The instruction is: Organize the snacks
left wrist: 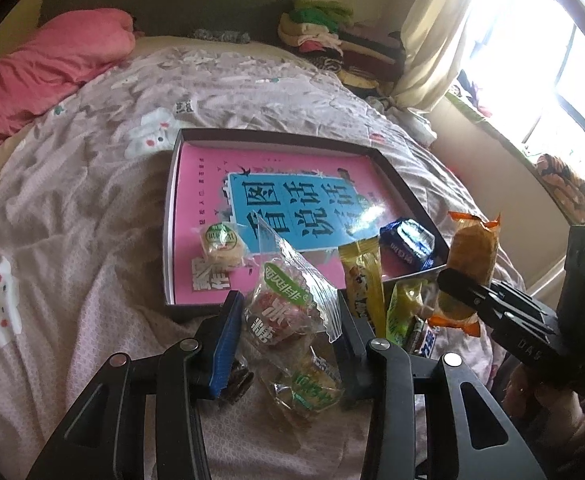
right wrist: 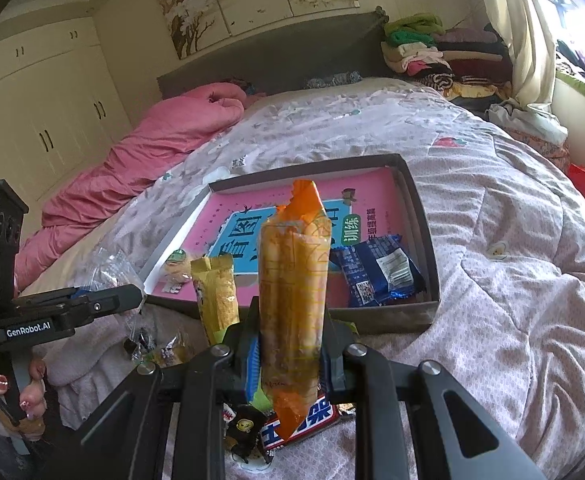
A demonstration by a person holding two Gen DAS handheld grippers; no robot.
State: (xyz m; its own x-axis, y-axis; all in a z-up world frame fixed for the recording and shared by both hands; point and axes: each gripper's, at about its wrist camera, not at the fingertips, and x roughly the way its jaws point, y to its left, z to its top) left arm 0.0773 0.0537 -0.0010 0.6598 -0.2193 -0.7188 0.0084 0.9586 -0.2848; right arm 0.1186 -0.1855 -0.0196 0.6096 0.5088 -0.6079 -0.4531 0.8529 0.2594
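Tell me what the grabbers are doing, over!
Left gripper clamps clear-wrapped cake. Right gripper clamps orange snack pack. Box ahead, nothing blocking.

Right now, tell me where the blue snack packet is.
The blue snack packet lies inside the shallow box, in its near right corner on the pink book, just beyond the orange-wrapped snack.

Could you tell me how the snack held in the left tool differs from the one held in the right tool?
The clear-wrapped pastry in the left tool is short and roundish, with a green label; the orange-ended snack pack in the right tool is long and narrow. The pastry's wrapper flares out loosely above it, while the orange pack stands upright. Both are clamped between closed pads, near the box.
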